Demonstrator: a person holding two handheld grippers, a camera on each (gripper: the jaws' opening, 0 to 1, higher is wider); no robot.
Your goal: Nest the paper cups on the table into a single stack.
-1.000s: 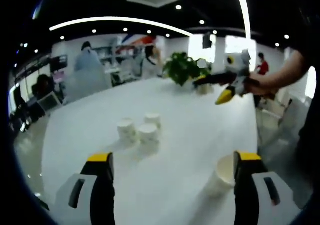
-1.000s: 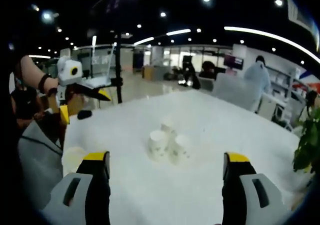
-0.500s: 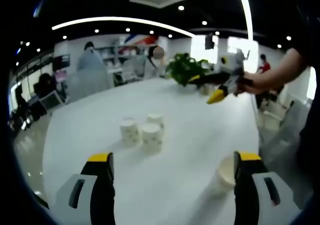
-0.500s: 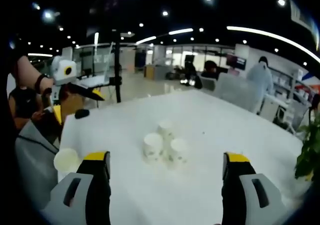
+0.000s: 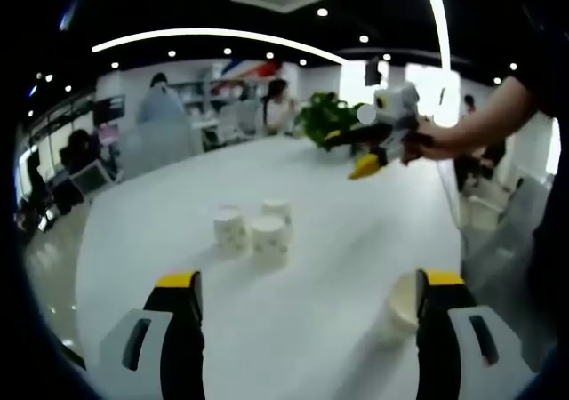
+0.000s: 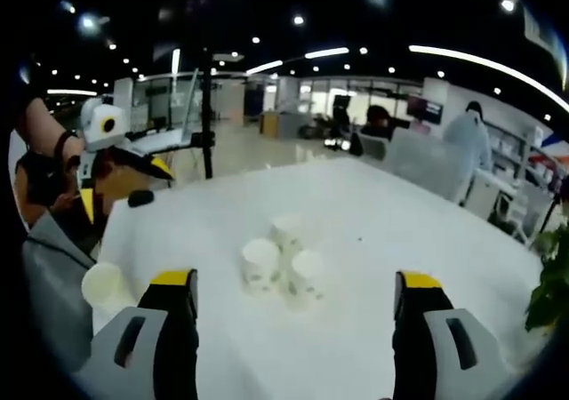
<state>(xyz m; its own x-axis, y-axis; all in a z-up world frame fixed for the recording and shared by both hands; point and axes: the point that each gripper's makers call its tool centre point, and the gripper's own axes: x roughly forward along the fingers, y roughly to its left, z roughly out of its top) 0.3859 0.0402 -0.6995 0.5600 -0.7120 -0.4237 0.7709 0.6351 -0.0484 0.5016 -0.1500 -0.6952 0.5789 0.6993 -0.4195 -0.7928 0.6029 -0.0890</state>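
Cups [image 6: 283,271] clustered mid-bench [image 6: 427,231] now sit lower and nearer in the right gripper view as both tongs [image 6: 293,329] [image 5: 307,329], spread open and empty, close in.

table [image 5: 160,231]: bare around cups
obstacles: three cups [image 5: 252,231] clustered mid-table; lone cup [image 5: 398,307] near edge

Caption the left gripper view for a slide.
Open left gripper faces three clustered paper cups on the white table; a fourth cup sits nearby; the right gripper hovers beyond.
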